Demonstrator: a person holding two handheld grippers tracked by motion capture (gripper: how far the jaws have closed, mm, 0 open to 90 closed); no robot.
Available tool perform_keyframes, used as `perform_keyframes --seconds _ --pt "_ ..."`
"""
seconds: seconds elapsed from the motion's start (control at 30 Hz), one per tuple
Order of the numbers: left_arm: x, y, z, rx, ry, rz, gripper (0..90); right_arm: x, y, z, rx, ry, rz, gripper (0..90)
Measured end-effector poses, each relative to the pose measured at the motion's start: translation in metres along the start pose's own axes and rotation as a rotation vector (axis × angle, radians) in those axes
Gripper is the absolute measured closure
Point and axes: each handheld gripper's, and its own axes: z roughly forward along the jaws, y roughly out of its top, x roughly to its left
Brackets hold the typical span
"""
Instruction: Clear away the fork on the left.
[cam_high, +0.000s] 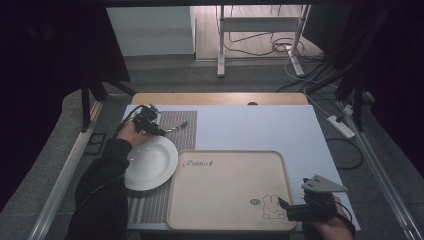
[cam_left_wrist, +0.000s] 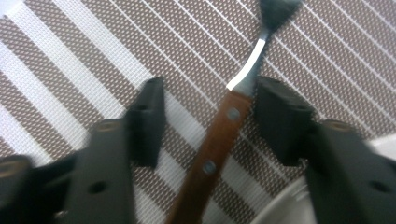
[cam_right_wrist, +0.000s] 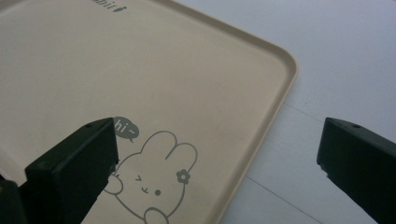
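Landmark = white plate, sitting on the striped placemat at the counter's left part.

Fork w/ wooden handle lies on the mat just beyond the plate, on the far side from the person. Long axis runs slantwise, tines pointing away from the plate, handle end back toward the plate rim.

Left hand-held gripper is right over it, far nearer than the right one. In the left gripper view the fork handle passes up between the two jaws, closer to the right-side jaw; gaps show on both sides, so jaws are spread around the handle, not pinching yet. My guess: next move = squeeze across the handle, so jaws need to sit crosswise to that slanted axis, which they roughly do.

Right hand-held gripper is well away from the plate, past the beige tray at its near right corner, jaws wide apart, nothing between.

High view gives layout of plate/fork/tray; left gripper view gives the handle rivets + jaw gaps; right gripper view shows the tray's rabbit print.
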Motion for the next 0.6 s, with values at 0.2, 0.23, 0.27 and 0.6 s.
perform_keyframes --seconds 0.2,0.23,0.27,0.6 --pt "0.006 -0.003 -0.003 0.005 -0.031 0.005 77.6 0.0 0.0 0.0 0.005 0.002 -0.002 0.0" --pt "0.008 -0.004 -0.003 0.001 -0.041 0.009 78.2 0.0 0.0 0.0 0.005 0.002 -0.002 0.0" --pt "0.009 -0.005 -0.003 -0.003 -0.044 0.012 78.3 0.0 0.0 0.0 0.004 0.001 -0.001 0.0" --pt "0.025 -0.015 -0.018 0.001 0.03 -0.022 78.3 0.0 0.0 0.001 0.006 0.003 0.002 0.0"
